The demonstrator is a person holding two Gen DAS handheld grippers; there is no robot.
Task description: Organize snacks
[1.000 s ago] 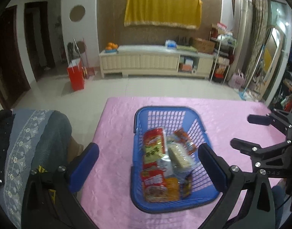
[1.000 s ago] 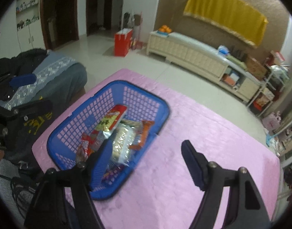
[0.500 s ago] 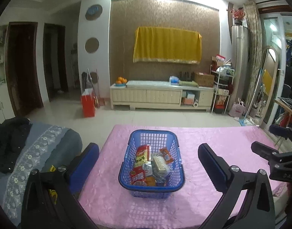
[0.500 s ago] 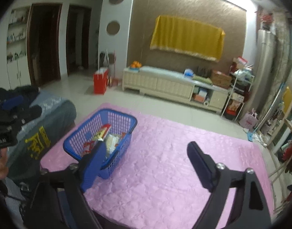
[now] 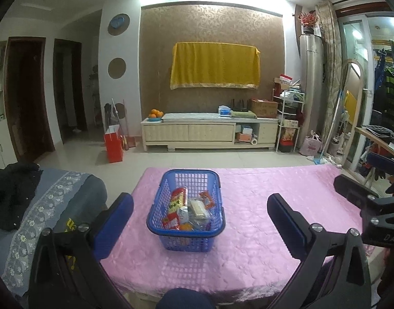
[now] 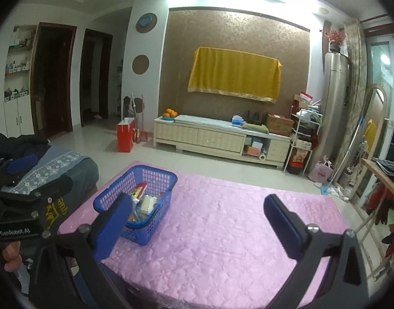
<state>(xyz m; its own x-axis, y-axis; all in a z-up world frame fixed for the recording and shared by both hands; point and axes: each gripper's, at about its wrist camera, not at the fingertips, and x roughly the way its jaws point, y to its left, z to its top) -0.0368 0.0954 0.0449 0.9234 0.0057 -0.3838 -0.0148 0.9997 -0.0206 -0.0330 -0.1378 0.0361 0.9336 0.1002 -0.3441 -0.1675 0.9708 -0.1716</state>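
The table (image 5: 274, 206) wears a pink quilted cloth; behind it lies tiled floor, then a low cabinet (image 5: 210, 131) under a yellow cloth (image 5: 215, 64). The blue basket (image 5: 189, 203) of snacks (image 5: 189, 211) stands near the table's left edge; the right side is bare. The left claw (image 5: 200, 216) is released and empty; the right claw (image 6: 197, 221) is opening, nothing between.

Blue lattice basket (image 5: 171, 203) on a pink quilted tablecloth (image 5: 248, 244); yellow cloth (image 5: 215, 64) on patterned brown wall (image 5: 212, 25).

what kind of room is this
Most likely a home living room: a low TV cabinet stands under a wall screen draped in yellow cloth, with a sofa beside the pink-covered table.
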